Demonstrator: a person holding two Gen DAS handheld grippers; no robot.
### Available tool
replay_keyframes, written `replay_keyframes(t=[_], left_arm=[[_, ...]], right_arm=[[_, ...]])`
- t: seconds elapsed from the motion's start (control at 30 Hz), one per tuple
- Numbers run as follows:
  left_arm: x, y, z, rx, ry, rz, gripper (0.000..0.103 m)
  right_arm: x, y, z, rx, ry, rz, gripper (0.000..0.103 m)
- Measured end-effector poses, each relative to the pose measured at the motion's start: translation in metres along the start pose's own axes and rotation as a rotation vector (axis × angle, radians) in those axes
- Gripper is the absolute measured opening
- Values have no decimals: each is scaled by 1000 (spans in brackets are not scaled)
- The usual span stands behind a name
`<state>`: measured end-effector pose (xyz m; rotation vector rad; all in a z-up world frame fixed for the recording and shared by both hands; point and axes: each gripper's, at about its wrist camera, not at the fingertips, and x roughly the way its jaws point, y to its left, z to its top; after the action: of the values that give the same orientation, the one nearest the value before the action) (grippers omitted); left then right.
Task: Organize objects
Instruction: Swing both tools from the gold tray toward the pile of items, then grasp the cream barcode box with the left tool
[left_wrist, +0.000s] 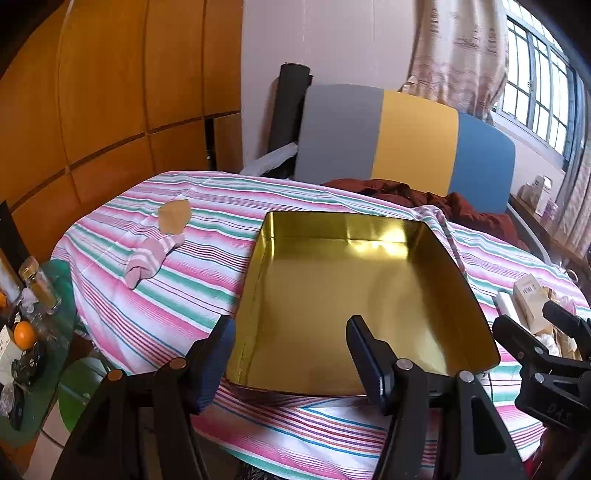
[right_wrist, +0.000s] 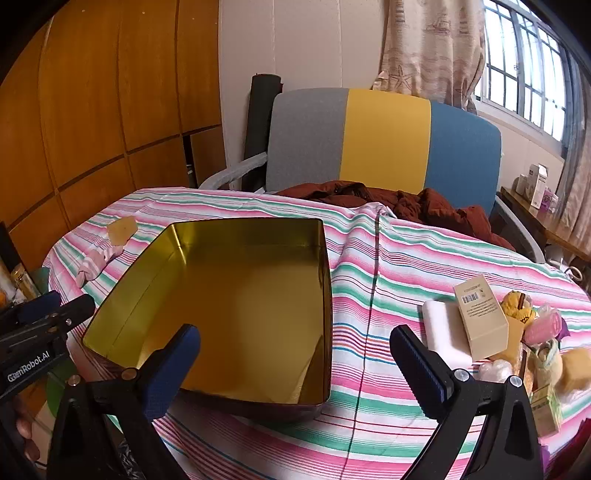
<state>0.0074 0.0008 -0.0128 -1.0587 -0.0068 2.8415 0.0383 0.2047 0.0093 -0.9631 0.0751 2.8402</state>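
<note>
An open, empty gold tin sits on the striped tablecloth. My left gripper hovers over the tin's near left corner, jaws apart with nothing between them; the right wrist view shows the left gripper at its left edge. My right gripper stands wide open above the tin's near right corner, holding nothing, and the right gripper also shows at the right of the left wrist view. A rolled pink striped sock with a tan card lies left of the tin.
Right of the tin lies a pile of small items: a beige box, a white block, a yellow thing, a pink roll. A grey, yellow and blue chair with dark red cloth stands behind. A cluttered side table is at the left.
</note>
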Motion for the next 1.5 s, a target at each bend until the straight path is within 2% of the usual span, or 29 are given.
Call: replay_keyframes(t=[0.07,0.23,0.33,0.43,0.53,0.63,0.73,0.8,0.87,0.97,1.07,1.2,1.3,1.5], left_arm=[[2,-1,-1,-4,6,-38,63],[3,4,-3,-35,32,-200,65],[3,1,-4,-50,52,-262,72],[4,-1,-4,-59,74,-288,72],[6,2,-3,-92,100,-266,72],[9,7,-5,-121,98,-283,72],[10,6,-4,-106,99,-324,73],[9,2,-3,-78,102,-346,80],[7,-6,0,-36,85,-361,82],[3,-19,3,33,63,-357,82],[-5,-32,11,97,26,-386,83],[-13,-52,17,152,-16,-441,90],[-16,-63,22,158,-44,-517,103],[-15,-95,35,220,-18,-620,103]], right_arm=[[-1,0,-1,-2,-3,-4,103],[0,-2,-2,5,-1,-7,103],[0,-3,-2,7,-1,-9,103],[0,-3,-3,2,-3,-6,103],[0,-3,-4,1,-2,-6,103],[0,-5,-4,7,0,-7,103],[-1,-9,-6,18,1,-11,103],[-1,-14,-7,28,9,-15,103],[-2,-19,-9,38,17,-23,103],[-5,-34,-12,79,28,-27,103],[-11,-52,-13,105,39,-48,103],[-23,-83,-14,143,54,-68,103],[-32,-113,-14,215,70,-82,103],[-55,-182,-20,361,97,-164,103]])
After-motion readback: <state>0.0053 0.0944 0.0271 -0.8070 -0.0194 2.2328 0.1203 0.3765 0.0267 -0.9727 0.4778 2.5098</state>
